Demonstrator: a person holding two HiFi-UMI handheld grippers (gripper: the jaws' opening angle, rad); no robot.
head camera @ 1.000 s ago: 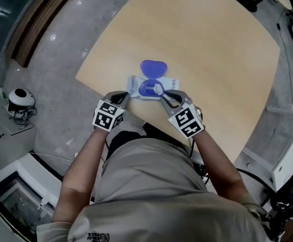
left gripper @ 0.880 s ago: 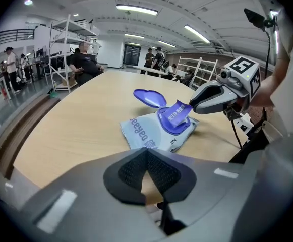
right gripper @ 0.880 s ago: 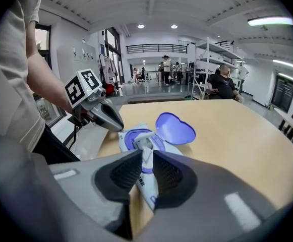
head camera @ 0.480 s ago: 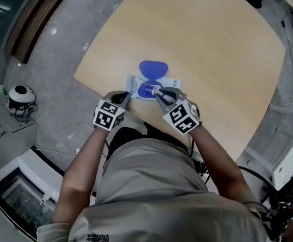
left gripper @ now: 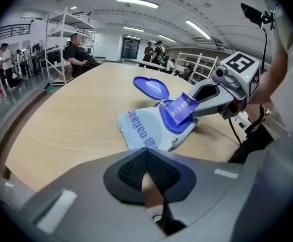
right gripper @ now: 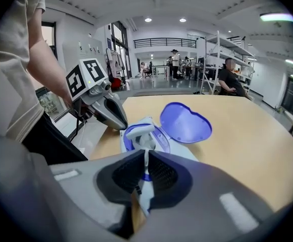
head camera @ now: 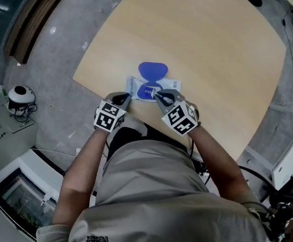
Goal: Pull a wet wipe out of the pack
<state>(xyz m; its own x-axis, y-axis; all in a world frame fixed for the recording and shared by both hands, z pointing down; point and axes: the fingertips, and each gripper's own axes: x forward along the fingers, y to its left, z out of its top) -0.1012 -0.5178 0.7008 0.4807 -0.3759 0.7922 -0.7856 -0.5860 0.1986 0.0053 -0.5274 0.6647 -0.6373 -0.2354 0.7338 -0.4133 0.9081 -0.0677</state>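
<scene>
Pack [head camera: 134,86] lies flat on table [head camera: 212,49], with its lid [head camera: 152,69] open flat on the far side. Right gripper [right gripper: 145,158] sits over the pack's opening, jaws clamped on the blue printed flap [left gripper: 181,108] standing up from it. Left gripper [left gripper: 145,153] is at the pack's near-left corner, jaws together; whether they nip its edge is hidden. No wipe distinguishable. Legible on pack: "80". The large blue lettering is upside down and unread.
</scene>
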